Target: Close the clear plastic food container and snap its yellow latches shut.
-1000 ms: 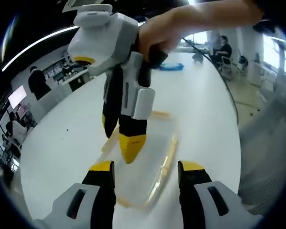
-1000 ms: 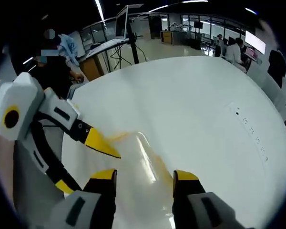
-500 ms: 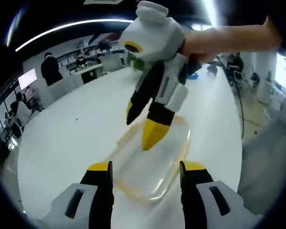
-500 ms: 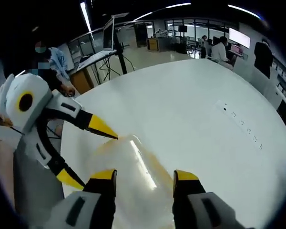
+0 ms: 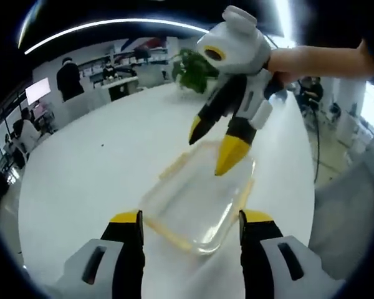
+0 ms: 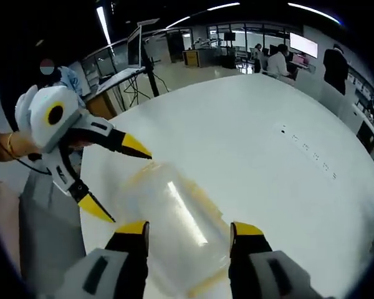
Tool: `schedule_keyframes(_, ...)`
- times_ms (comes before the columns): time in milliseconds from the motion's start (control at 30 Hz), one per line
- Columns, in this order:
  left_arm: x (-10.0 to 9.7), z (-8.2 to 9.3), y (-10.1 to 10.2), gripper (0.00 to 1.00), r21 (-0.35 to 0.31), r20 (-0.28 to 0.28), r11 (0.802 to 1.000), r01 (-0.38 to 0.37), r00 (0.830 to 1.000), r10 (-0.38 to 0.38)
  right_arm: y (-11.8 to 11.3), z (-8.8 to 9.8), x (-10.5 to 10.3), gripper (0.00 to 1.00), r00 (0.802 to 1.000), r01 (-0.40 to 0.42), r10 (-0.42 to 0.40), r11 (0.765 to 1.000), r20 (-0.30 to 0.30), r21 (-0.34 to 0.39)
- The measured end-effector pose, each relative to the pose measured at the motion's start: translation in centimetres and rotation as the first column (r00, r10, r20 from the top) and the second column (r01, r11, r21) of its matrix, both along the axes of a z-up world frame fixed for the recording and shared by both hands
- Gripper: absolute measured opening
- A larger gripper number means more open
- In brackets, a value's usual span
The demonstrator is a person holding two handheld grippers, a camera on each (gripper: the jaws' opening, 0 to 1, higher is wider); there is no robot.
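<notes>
Both grippers agape above container (image 5: 196,202)

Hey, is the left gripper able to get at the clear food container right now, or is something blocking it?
Probably yes. The left gripper is open, with the container on the white table just ahead of its fingers. The right gripper hangs over the far end, leaving the near end free.

We held the right gripper (image 6: 188,232) spread above the clear container (image 6: 174,215), the left gripper (image 6: 115,180) open beside it.
</notes>
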State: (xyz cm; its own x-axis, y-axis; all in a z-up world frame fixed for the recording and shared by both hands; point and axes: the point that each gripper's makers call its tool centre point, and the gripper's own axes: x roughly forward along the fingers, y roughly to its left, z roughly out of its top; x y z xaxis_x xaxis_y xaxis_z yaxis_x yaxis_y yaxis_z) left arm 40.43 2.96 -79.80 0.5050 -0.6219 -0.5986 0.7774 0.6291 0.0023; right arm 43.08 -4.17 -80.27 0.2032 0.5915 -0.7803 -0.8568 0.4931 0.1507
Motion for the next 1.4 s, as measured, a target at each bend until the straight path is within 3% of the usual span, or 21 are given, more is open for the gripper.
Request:
schedule_keyframes(167,-0.1,-0.2,0.2,0.61,-0.007,-0.023,1.0,0.006,1.0,-0.007,-0.4,-0.1,-1.1,0.58,0.999,-0.046,0.046,0.999,-0.011,-0.004)
schedule_keyframes(533,-0.3,-0.7,0.2,0.61,0.017,-0.044,0.999,0.032,0.999,-0.031,-1.7,-0.4,-1.6,0.66,0.996,-0.07,0.072,0.996,0.047,-0.046)
schedule_keyframes(800,-0.4,-1.1,0.4,0.61,0.043,-0.043,0.998,0.046,0.998,-0.045,-2.6,-1.1,-2.0,0.66,0.997,-0.063,0.065,0.997,0.038,-0.053)
schedule_keyframes(900,-0.4,-2.1,1.2,0.6,0.142,-0.031,0.987,0.075,0.997,-0.071,-2.6,-1.3,-2.0,0.64,0.996,-0.064,0.066,0.996,0.051,-0.055)
schedule_keyframes(1033,-0.8,-2.1,0.8,0.58,0.126,-0.035,0.989,0.08,0.996,-0.076,-2.5,-1.3,-1.8,0.63,0.995,-0.063,0.067,0.996,0.075,-0.059)
schedule_keyframes(1133,-0.5,-2.2,1.0,0.55,0.156,-0.011,0.985,0.076,0.997,-0.075,-2.4,-1.4,-2.0,0.64,0.99,-0.092,0.099,0.993,0.099,-0.071)
schedule_keyframes(1400,-0.4,-2.4,1.0,0.56,0.154,-0.012,0.985,0.08,0.997,-0.079,-2.3,-1.4,-1.8,0.64,0.991,-0.077,0.082,0.996,0.101,-0.046)
